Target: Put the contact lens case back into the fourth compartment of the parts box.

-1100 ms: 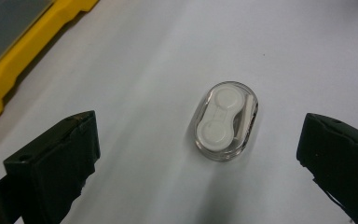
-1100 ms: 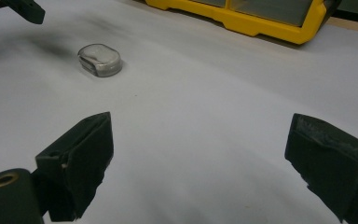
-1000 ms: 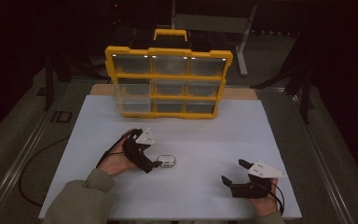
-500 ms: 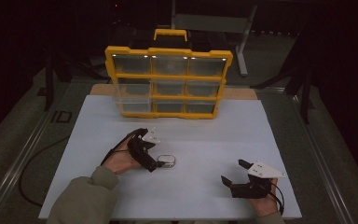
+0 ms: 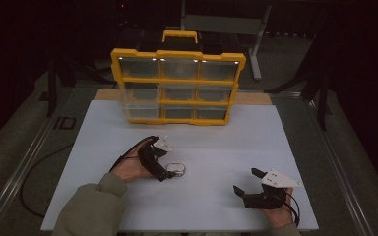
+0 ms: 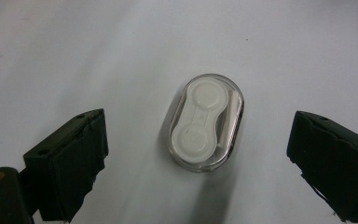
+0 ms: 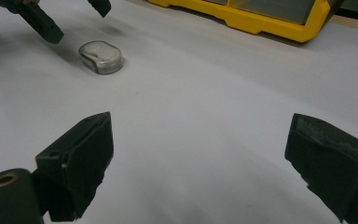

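Two grippers sit over a white table in the high view: the left gripper at the near left, held in a hand with an olive sleeve, and the right gripper at the near right, well apart from it. A small clear case lies flat on the white surface right at the left gripper's tip. At the far side stands a yellow organizer with clear compartment fronts, tilted up on its edge, handle on top. In the left gripper view, the left gripper is released, its black jaws spread wide on either side of the clear case, touching neither end; inside the oval shell shows a white two-cup insert. In the right gripper view, the right gripper also stands released, jaws wide with bare table between them; the clear case lies far to the left, just beside the other gripper's jaws, and the yellow organizer runs along the far edge.
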